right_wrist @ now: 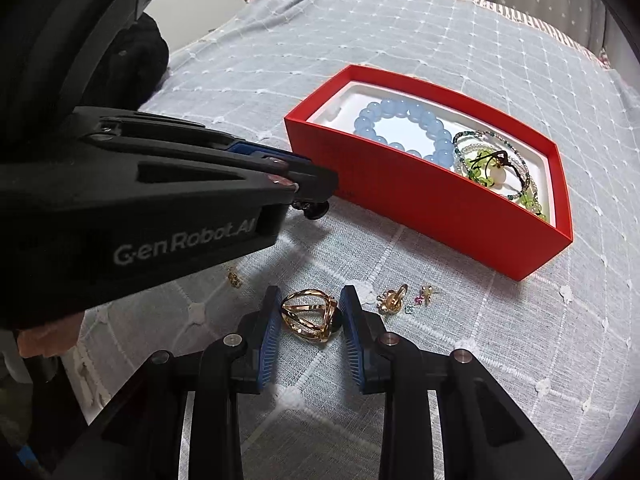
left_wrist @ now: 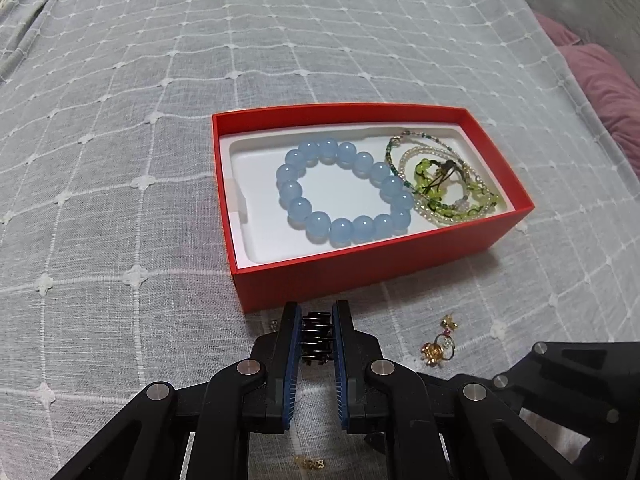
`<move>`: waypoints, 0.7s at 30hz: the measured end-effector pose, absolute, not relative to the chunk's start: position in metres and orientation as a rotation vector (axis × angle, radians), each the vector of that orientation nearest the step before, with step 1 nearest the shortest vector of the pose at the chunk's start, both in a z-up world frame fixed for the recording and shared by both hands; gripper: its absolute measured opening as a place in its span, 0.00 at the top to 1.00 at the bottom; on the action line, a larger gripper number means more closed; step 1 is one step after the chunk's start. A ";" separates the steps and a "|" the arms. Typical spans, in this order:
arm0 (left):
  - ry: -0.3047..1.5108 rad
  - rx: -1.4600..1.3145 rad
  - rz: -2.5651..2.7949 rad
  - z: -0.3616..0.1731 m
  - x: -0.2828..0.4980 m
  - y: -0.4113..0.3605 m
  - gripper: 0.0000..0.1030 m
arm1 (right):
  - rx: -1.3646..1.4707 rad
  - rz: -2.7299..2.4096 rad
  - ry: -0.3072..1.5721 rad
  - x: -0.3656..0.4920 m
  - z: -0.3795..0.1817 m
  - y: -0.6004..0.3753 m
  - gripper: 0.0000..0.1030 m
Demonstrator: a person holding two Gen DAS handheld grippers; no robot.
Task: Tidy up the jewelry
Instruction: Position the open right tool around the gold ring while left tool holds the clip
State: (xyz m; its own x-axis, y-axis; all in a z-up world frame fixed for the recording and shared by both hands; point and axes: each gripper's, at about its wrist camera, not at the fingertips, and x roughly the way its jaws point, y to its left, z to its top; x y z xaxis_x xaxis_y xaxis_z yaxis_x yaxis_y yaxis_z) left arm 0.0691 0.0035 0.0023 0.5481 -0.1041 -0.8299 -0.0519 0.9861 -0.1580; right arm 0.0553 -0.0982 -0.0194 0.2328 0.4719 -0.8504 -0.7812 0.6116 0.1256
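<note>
Right wrist view: right gripper (right_wrist: 308,316) fingers pinch the interlocked gold wire ring (right_wrist: 310,316); left gripper (left_wrist: 316,334) clamps a dark coiled piece (left_wrist: 317,336). Lift straight, then lower into the open red cardboard box (right_wrist: 420,196).

Both wrist cameras looked steeply down along their fingers, close above the bedspread (left_wrist: 120,160) — both views shared the red box (left_wrist: 360,276) (right_wrist: 420,200).

bed: grey grid-stitched bedspread (left_wrist: 160,140) | edge: purple pillow (left_wrist: 600,88) (partly visible)
</note>
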 end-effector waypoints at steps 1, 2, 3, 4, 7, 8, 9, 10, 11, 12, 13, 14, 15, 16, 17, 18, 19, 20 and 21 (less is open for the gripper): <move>0.990 -0.173 -0.034 0.003 0.068 0.003 0.90 | -0.357 0.887 1.012 0.055 -0.019 -0.099 0.69; 0.989 -0.174 -0.035 0.003 0.068 0.003 0.90 | -0.353 0.886 1.013 0.055 -0.018 -0.100 0.69; 0.987 -0.172 -0.037 0.004 0.067 0.003 0.90 | -0.346 0.889 1.012 0.055 -0.016 -0.103 0.69; 0.985 -0.171 -0.039 0.005 0.066 0.002 0.90 | -0.338 0.893 1.012 0.055 -0.014 -0.106 0.69; 0.975 -0.168 -0.038 0.008 0.063 0.002 0.90 | -0.319 0.895 0.998 0.057 -0.007 -0.114 0.69; 0.972 -0.167 -0.037 0.008 0.063 0.002 0.90 | -0.314 0.893 0.996 0.057 -0.006 -0.117 0.69; 0.971 -0.167 -0.035 0.008 0.062 0.003 0.90 | -0.308 0.888 0.995 0.059 -0.005 -0.119 0.69; 0.970 -0.166 -0.033 0.009 0.062 0.003 0.90 | -0.304 0.884 0.995 0.060 -0.004 -0.121 0.69; 0.969 -0.166 -0.032 0.009 0.062 0.004 0.90 | -0.301 0.880 0.995 0.061 -0.004 -0.123 0.69; 0.968 -0.165 -0.032 0.009 0.061 0.003 0.90 | -0.295 0.875 0.995 0.062 -0.003 -0.124 0.69; 0.967 -0.164 -0.030 0.009 0.061 0.003 0.90 | -0.288 0.873 0.995 0.064 -0.002 -0.125 0.69; 0.964 -0.163 -0.029 0.010 0.061 0.003 0.90 | -0.284 0.871 0.993 0.065 -0.001 -0.126 0.69; 0.962 -0.164 -0.030 0.011 0.060 0.003 0.90 | -0.283 0.869 0.990 0.065 0.000 -0.127 0.69; 0.960 -0.164 -0.033 0.012 0.060 0.003 0.90 | -0.283 0.868 0.988 0.064 0.000 -0.126 0.69; 0.957 -0.164 -0.035 0.013 0.059 0.003 0.90 | -0.283 0.870 0.987 0.064 0.000 -0.126 0.69; 0.955 -0.165 -0.036 0.013 0.059 0.004 0.90 | -0.283 0.872 0.986 0.063 0.000 -0.127 0.69; 0.953 -0.166 -0.037 0.014 0.058 0.004 0.90 | -0.284 0.873 0.985 0.062 0.001 -0.127 0.69; 0.952 -0.166 -0.037 0.014 0.058 0.004 0.90 | -0.284 0.874 0.984 0.062 0.001 -0.127 0.69; 0.953 -0.165 -0.036 0.014 0.058 0.005 0.90 | -0.283 0.873 0.983 0.062 0.001 -0.127 0.69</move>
